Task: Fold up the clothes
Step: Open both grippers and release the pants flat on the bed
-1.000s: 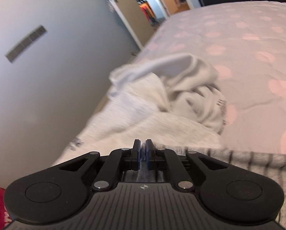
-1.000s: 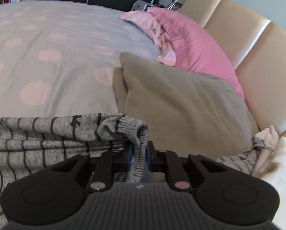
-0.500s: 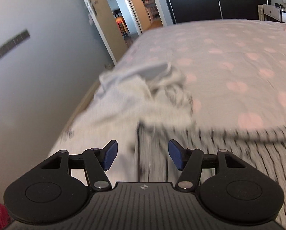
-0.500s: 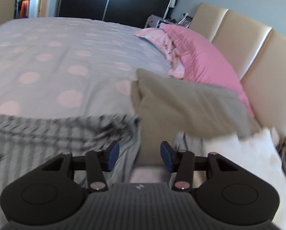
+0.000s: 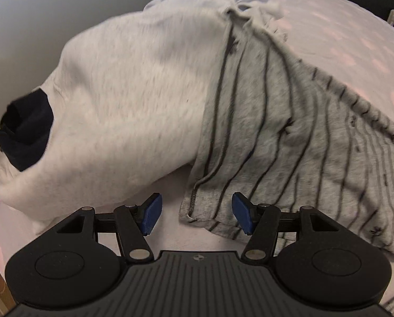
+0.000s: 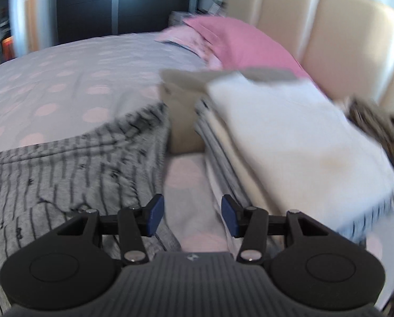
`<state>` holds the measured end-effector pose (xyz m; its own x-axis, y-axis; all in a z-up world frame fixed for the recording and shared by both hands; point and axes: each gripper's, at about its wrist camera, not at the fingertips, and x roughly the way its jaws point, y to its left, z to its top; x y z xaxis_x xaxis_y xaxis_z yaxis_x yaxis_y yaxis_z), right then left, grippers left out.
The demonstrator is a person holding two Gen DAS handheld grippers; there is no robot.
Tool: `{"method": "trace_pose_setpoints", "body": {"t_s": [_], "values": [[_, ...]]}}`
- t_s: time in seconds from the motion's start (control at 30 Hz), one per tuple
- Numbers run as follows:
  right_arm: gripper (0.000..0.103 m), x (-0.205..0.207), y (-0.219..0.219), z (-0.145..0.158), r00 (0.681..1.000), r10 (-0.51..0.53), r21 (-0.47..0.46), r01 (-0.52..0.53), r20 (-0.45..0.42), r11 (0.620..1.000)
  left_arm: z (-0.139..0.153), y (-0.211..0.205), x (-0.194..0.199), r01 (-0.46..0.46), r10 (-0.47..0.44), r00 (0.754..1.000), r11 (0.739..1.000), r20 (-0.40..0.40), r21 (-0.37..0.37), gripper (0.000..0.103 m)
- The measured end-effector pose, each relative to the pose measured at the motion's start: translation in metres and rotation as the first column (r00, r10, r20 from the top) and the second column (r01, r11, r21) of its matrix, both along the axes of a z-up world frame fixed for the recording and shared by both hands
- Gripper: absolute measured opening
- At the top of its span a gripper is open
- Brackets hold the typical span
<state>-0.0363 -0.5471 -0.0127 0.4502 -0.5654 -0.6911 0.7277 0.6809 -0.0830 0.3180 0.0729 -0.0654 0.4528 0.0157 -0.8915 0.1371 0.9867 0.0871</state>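
A grey garment with thin dark stripes (image 5: 289,142) lies spread on the bed; its hemmed corner sits just ahead of my open, empty left gripper (image 5: 195,214). The same striped garment (image 6: 73,169) fills the left of the right wrist view. My right gripper (image 6: 191,215) is open and empty over bare bedspread, between the striped garment and a stack of folded clothes (image 6: 289,142). A heap of off-white sweatshirt (image 5: 128,100) with a dark patch (image 5: 25,132) lies left of the striped garment.
The bed has a grey spread with pink dots (image 6: 65,84). A tan cushion (image 6: 181,111), a pink pillow (image 6: 244,45) and a beige padded headboard (image 6: 342,39) stand at the right. A grey wall (image 5: 38,13) runs along the bed's left side.
Both grippers were shut on the striped garment one second ago and have let it go; both are now open. Both have tipped down closer to the bed, and the garment lies flat.
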Motion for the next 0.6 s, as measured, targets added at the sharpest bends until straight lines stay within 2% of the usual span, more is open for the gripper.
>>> {"method": "trace_pose_setpoints", "body": {"t_s": [0.07, 0.17, 0.2, 0.23, 0.3, 0.5, 0.6], "values": [[0.052, 0.004, 0.001, -0.006, 1.0, 0.009, 0.011, -0.009, 0.0, 1.0, -0.005, 0.001, 0.005, 0.001, -0.001, 1.0, 1.0, -0.028, -0.015, 0.047], [0.052, 0.014, 0.003, -0.014, 0.999, 0.031, -0.004, -0.031, -0.016, 1.0, -0.008, 0.003, 0.009, 0.006, -0.01, 0.998, 0.999, -0.068, -0.053, 0.014], [0.052, 0.017, 0.001, -0.017, 0.999, 0.032, 0.006, -0.032, -0.016, 0.999, -0.007, 0.002, 0.009, 0.014, -0.018, 0.998, 0.998, -0.068, -0.057, 0.006], [0.052, 0.021, 0.0, -0.02, 0.999, 0.032, 0.019, -0.031, -0.017, 0.999, -0.006, 0.001, 0.008, 0.028, -0.031, 0.997, 0.998, -0.064, -0.053, 0.003], [0.052, 0.027, -0.002, -0.026, 0.999, 0.03, 0.033, -0.028, -0.032, 0.999, -0.003, -0.002, 0.005, 0.051, -0.053, 0.996, 0.998, -0.073, -0.023, 0.002], [0.052, 0.03, -0.008, -0.038, 0.996, 0.001, 0.02, 0.0, -0.091, 1.0, 0.002, 0.011, -0.006, 0.052, -0.035, 0.99, 0.991, -0.135, 0.125, 0.002], [0.052, 0.027, -0.012, -0.039, 0.995, -0.019, 0.011, 0.02, -0.101, 1.0, 0.005, 0.017, -0.004, 0.04, -0.02, 0.993, 0.985, -0.119, 0.167, 0.002]]}}
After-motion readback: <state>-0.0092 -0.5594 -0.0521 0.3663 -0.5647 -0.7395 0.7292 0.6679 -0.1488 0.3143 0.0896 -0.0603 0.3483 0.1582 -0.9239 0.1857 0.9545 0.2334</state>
